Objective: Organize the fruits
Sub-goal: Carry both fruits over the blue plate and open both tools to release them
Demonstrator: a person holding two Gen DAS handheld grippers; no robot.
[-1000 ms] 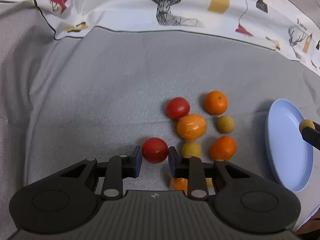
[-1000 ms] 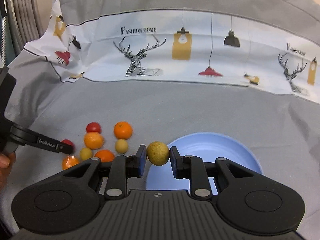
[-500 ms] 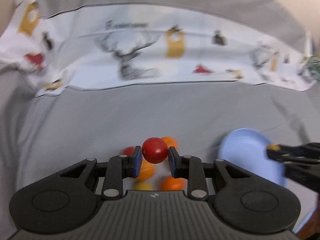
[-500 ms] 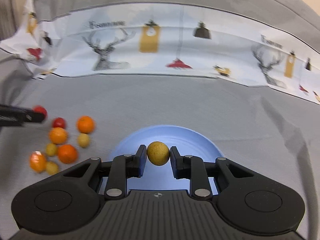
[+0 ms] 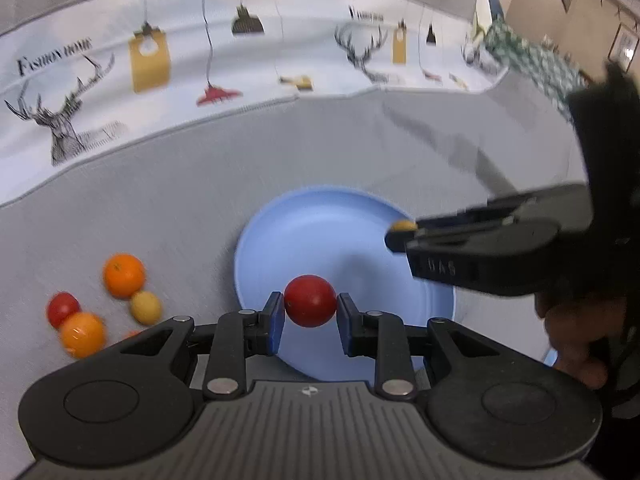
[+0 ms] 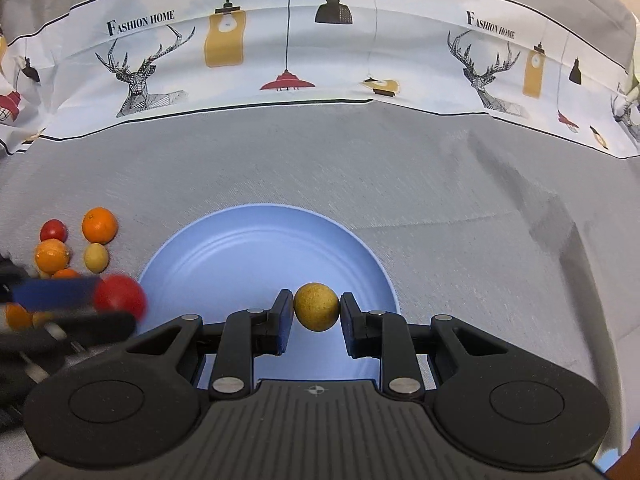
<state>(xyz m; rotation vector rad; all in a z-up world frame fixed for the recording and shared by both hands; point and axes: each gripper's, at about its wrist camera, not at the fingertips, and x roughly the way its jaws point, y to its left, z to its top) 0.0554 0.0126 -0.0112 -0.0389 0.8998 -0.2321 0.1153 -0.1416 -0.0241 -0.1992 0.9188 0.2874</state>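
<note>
your left gripper point(image 5: 310, 307) is squeezing a round red fruit point(image 5: 310, 301) between its two blue pads. the red fruit hangs over the near part of the blue plate point(image 5: 304, 236). it looks lifted, but you cannot be sure how high.

your right gripper point(image 6: 317, 307) is pinching a small yellow-brown fruit point(image 6: 317, 306). the pads press on both sides of it. this fruit is also over the near part of the blue plate, toward the middle. in the left camera you see the right gripper reaching in from the right side, with just a bit of the yellow-brown fruit peeking out at its tip. your hand point(image 5: 576, 332) is under it, a little blurry.

the plate has no fruit lying in it. it sits on a grey cloth point(image 6: 440, 184).

the other fruits are in a small bunch on the cloth, to the left of the plate. there is an orange point(image 6: 99, 225), a small red one point(image 6: 53, 230), a shiny orange one point(image 6: 51, 255) and a little yellow one point(image 6: 96, 257). more orange bits sit behind your left gripper, partly hidden.

a white cloth with deer and lamps point(image 6: 288, 48) lies along the back.
</note>
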